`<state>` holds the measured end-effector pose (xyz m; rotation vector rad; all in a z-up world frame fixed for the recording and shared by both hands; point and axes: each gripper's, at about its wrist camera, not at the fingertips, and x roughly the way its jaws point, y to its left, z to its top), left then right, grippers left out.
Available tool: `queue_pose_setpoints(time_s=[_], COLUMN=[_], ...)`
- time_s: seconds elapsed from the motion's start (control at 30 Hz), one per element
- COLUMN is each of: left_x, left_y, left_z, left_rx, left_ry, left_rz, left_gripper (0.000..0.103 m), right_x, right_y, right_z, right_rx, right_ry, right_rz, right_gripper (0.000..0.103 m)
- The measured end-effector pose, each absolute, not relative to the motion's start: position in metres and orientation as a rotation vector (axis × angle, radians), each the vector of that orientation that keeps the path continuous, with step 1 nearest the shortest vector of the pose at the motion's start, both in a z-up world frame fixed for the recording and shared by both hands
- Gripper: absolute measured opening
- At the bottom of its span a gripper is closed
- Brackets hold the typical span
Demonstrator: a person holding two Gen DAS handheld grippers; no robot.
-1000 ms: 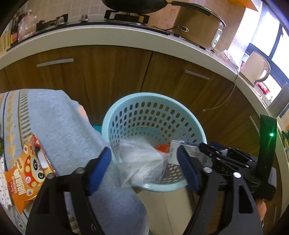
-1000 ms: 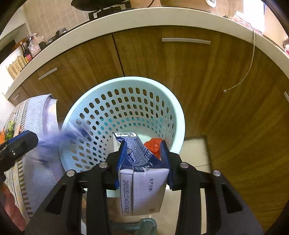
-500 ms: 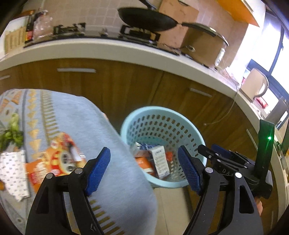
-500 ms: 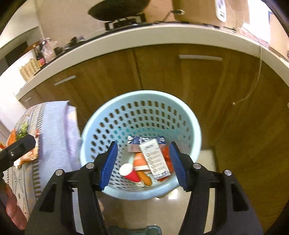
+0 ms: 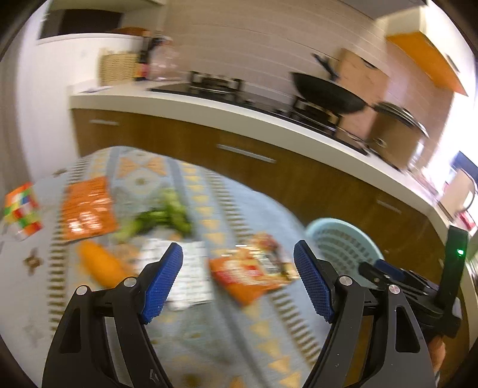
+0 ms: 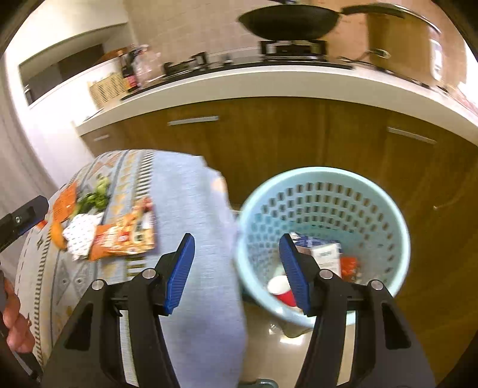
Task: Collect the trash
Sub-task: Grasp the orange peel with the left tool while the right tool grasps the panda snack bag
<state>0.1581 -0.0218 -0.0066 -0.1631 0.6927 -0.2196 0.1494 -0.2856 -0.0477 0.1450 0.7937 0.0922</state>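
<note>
A light blue perforated basket [image 6: 322, 191] stands on the floor beside the table; it holds a milk carton [image 6: 325, 253], a red cup [image 6: 283, 294] and other scraps. It also shows in the left wrist view [image 5: 343, 238]. My left gripper [image 5: 239, 277] is open and empty above the table's patterned blue cloth [image 5: 209, 328], over an orange snack wrapper [image 5: 251, 271] and a white patterned wrapper [image 5: 188, 277]. My right gripper [image 6: 236, 271] is open and empty, between the table edge and the basket. The snack wrapper [image 6: 122, 232] lies left of it.
On the cloth lie a second orange packet [image 5: 86, 209], green vegetables [image 5: 164, 215], an orange piece [image 5: 101, 262] and a colourful cube [image 5: 21, 209]. Brown cabinets [image 6: 269, 134] under a white counter with a wok [image 6: 289, 21] stand behind.
The right gripper let the milk carton fall into the basket and opened. Both grippers swung left, from the basket toward the table; the left view now faces the tabletop.
</note>
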Motion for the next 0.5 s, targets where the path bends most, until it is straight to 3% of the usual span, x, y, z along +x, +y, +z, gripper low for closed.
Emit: queue_pose_setpoints(time_s=[0.5], left_x=[0.176], left_y=[0.097], left_z=[-0.049], left_rx=[-0.213], left_ry=[0.776], left_rz=[0.069], left_gripper=[0.075], right_x=[0.168], right_y=[-0.192], right_z=[-0.054], right_rx=[0.076], right_ry=[0.817], right_rz=[0.262], right_gripper=[0.055])
